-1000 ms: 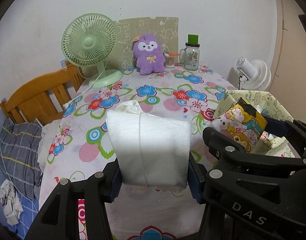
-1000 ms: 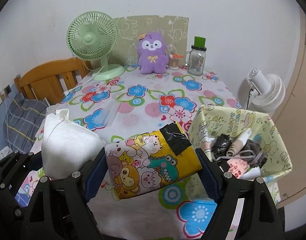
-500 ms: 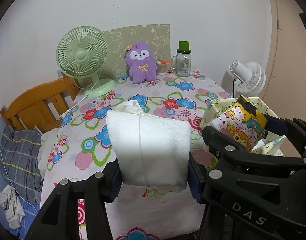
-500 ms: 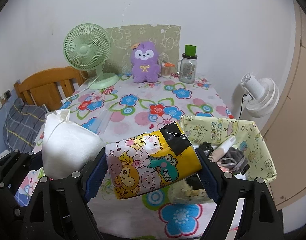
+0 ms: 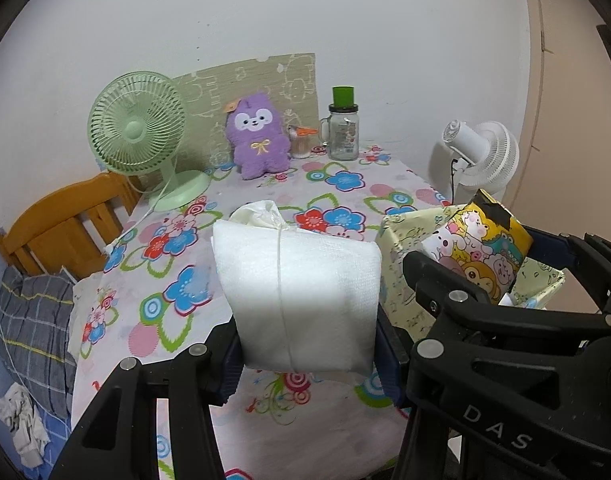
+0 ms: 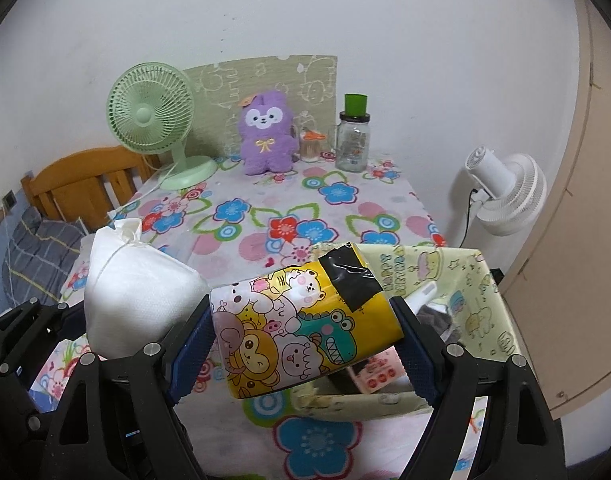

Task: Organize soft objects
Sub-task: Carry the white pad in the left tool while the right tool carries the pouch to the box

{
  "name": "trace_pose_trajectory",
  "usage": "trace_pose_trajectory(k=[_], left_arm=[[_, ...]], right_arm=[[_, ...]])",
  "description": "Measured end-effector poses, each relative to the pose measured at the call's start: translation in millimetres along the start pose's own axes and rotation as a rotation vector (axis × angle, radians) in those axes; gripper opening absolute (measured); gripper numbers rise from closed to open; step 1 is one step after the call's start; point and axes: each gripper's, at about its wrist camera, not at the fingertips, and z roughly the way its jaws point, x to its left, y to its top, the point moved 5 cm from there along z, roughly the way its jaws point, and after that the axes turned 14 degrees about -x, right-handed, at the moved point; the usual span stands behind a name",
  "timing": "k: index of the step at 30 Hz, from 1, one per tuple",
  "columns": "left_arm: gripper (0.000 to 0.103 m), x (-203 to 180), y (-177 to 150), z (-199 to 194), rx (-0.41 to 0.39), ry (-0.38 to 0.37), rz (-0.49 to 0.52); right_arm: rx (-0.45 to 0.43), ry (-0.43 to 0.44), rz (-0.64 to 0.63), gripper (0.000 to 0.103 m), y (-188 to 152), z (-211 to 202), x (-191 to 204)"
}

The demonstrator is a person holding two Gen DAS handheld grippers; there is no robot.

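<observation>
My left gripper is shut on a white soft pouch tied with string and holds it above the near table edge; the pouch also shows in the right wrist view. My right gripper is shut on a yellow cartoon-print soft pack with black tape, held over the left rim of the pale green fabric basket. The pack and basket also show in the left wrist view. A purple plush toy sits at the table's far side.
The floral tablecloth table carries a green desk fan, a glass jar with green lid and a small cup. The basket holds several items. A white fan stands right, a wooden chair left.
Both grippers have pulled back and up from the table with their loads still held; the table's far objects look smaller and the basket sits lower under the right gripper.
</observation>
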Motion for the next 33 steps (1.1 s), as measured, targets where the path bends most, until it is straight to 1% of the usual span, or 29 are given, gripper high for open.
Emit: trace_pose_trajectory(k=[15, 27, 33], left_arm=[[0.057, -44, 12, 19, 0.003, -0.040, 0.023], [0.057, -70, 13, 40, 0.021, -0.081, 0.034], [0.057, -84, 7, 54, 0.046, -0.109, 0.041]], right_arm=[[0.006, -0.034, 0.020, 0.085, 0, 7, -47], [0.033, -0.085, 0.028, 0.085, -7, 17, -79], [0.049, -0.105, 0.036, 0.085, -14, 21, -93]])
